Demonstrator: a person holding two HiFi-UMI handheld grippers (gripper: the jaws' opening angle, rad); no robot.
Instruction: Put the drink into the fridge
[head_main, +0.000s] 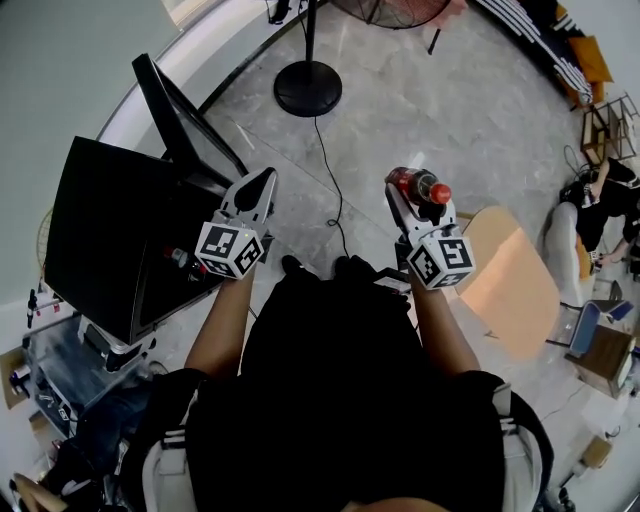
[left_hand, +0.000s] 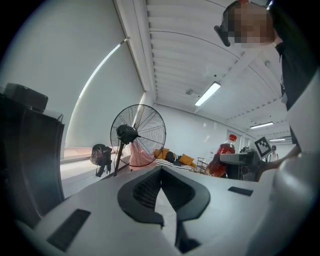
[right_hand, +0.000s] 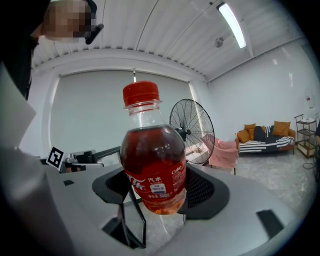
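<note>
The drink is a clear bottle of red-brown soda with a red cap and label (right_hand: 155, 170). My right gripper (right_hand: 157, 192) is shut on its lower body and holds it upright. In the head view the bottle (head_main: 418, 186) sits in the right gripper (head_main: 412, 205), over the floor right of centre. The black fridge (head_main: 105, 235) stands at the left with its door (head_main: 185, 125) swung open. My left gripper (head_main: 258, 192) hovers just right of the fridge's open front, jaws together and empty. From the left gripper (left_hand: 161, 192) the bottle (left_hand: 226, 154) shows off to the right.
A standing fan (left_hand: 138, 135) has its round base (head_main: 307, 88) ahead on the floor, with a cable (head_main: 335, 195) trailing towards me. A light wooden table (head_main: 510, 280) is at my right. A person (head_main: 600, 200) sits at the far right. Clutter (head_main: 55, 375) lies below the fridge.
</note>
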